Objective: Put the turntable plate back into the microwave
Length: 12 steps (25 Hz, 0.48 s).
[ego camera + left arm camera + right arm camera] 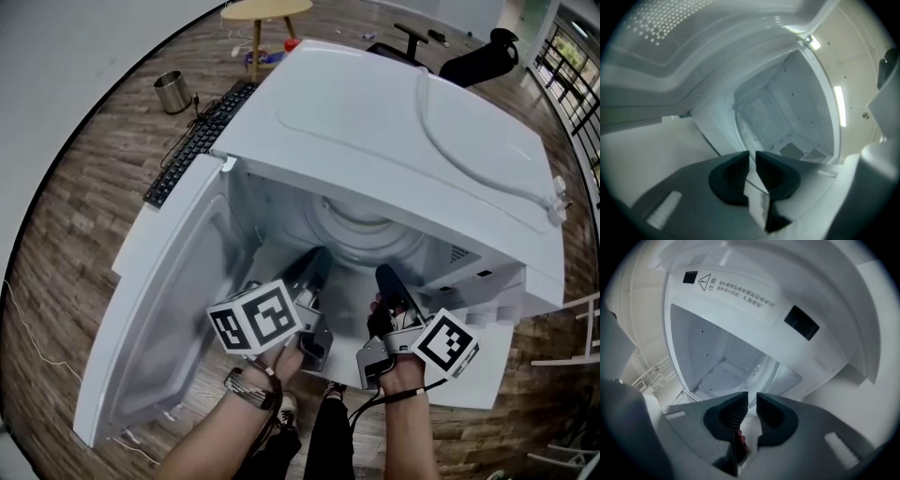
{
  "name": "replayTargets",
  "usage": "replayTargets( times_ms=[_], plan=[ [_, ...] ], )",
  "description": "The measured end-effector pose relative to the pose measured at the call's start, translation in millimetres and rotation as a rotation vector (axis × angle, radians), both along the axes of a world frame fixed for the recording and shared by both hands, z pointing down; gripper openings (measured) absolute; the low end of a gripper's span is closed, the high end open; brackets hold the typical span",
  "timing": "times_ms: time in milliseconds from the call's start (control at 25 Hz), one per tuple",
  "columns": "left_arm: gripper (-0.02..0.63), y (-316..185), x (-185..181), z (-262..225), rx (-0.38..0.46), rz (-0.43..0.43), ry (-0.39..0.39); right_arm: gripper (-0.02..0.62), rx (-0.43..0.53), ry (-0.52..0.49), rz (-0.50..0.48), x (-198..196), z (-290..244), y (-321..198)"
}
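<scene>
Looking down into a white microwave (394,122) set on a wood floor (84,216), with its door (169,309) swung wide to the left, clear of the opening. Reaching both tools into the mouth of the cavity, side by side, with a gap between them.

Holding the glass plate (361,234) low inside the cavity, far edge close to the back wall, near edge toward the opening; cannot tell whether seated flat on the cavity floor. Gripping with the left tool (315,270): jaws drawn to a narrow slit, clamped on the plate's thin clear rim. Gripping likewise with the right tool (386,278): jaws nearly together on the near rim. Working the left tool nearer the hinge side and the right nearer the wall with the vent holes, with free space above the plate up to the cavity ceiling.

Noting a black keyboard (202,141) just beside the microwave's far left corner, a metal cup (173,91) near its far end, a wooden stool (265,11) and an office chair (478,58) farther off.

Reading, on the frame over the opening, a label (736,291) with a warning triangle and two lines of Chinese print, too small to make out; a black square to its left.
</scene>
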<state>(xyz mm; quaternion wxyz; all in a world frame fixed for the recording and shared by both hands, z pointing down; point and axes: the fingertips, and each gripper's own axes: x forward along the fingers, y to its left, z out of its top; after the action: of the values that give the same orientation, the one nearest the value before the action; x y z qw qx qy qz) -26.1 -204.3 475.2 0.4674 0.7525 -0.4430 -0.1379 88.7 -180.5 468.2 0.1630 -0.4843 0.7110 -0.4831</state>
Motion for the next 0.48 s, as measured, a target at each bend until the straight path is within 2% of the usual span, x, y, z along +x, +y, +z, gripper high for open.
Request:
replayTargets(
  times_ms=[480],
  plan=[
    [0.054, -0.1, 6.1, -3.3, 0.007, 0.007, 0.029, 0.06, 0.027, -0.027, -0.008, -4.1, -5.1, -6.5]
  ],
)
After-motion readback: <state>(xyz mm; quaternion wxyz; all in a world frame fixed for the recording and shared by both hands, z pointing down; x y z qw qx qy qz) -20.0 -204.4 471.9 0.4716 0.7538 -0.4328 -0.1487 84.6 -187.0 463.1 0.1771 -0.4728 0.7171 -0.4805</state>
